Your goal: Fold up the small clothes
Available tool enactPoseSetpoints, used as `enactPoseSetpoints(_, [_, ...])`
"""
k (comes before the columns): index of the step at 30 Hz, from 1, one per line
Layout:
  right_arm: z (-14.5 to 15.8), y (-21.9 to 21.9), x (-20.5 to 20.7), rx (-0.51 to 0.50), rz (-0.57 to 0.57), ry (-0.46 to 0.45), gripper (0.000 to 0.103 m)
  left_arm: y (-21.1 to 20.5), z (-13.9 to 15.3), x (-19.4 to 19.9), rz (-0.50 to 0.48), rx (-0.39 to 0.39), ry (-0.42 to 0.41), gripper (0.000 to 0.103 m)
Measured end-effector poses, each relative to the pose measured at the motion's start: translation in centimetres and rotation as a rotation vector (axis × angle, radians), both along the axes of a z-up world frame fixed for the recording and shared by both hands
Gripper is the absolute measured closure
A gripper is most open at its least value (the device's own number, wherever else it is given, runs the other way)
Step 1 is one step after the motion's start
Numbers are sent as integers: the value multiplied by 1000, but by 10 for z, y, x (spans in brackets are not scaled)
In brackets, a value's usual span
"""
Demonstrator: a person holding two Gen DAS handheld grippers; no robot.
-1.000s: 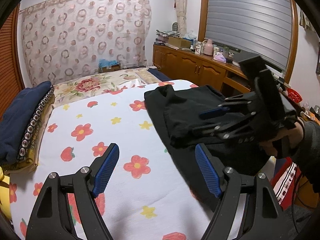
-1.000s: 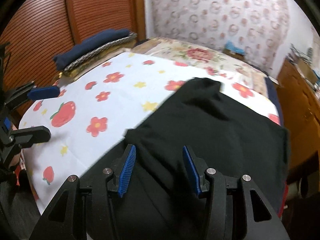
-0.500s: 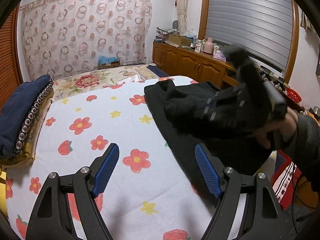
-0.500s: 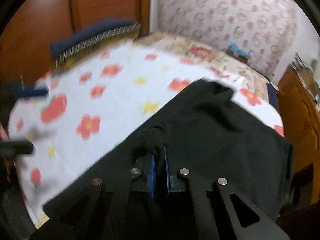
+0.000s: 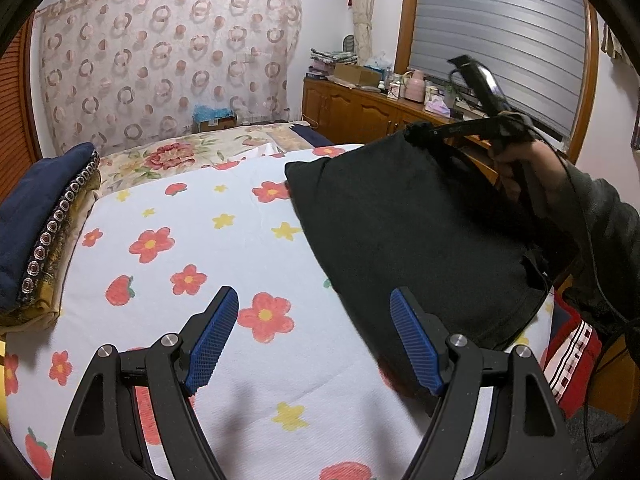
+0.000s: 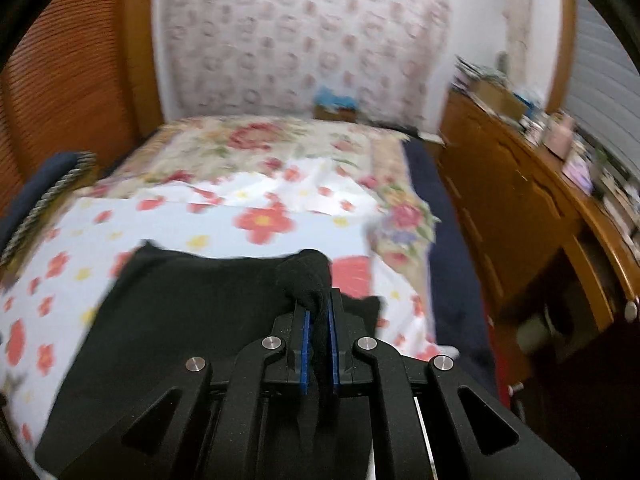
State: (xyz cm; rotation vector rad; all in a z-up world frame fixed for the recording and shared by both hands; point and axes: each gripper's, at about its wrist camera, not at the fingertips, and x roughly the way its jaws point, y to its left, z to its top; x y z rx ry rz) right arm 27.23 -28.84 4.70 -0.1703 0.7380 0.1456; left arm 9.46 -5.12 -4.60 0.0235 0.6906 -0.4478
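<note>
The right gripper point(image 6: 318, 312) is clenched on a bunched corner of the black garment point(image 5: 408, 232), lifting that edge above the bed point(image 5: 256, 368) while the rest of the cloth lies on the flowered sheet point(image 5: 224, 264) at the bed's right side. Its jaws have just been closing, with the cloth between them. The left gripper point(image 5: 316, 336) hangs released and empty over the sheet, just beside the garment's near edge.

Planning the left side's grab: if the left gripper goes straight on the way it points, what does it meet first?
Most likely the flowered sheet. The open left gripper tilts down at bare sheet; the black garment lies just right of that line, though depth is unclear.
</note>
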Motion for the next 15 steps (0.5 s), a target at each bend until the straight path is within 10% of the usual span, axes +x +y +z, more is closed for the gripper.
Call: enactPoseSetpoints(15, [3,23,-13,7,-30,-1,63,-8,-3,3,-8,11,14,24])
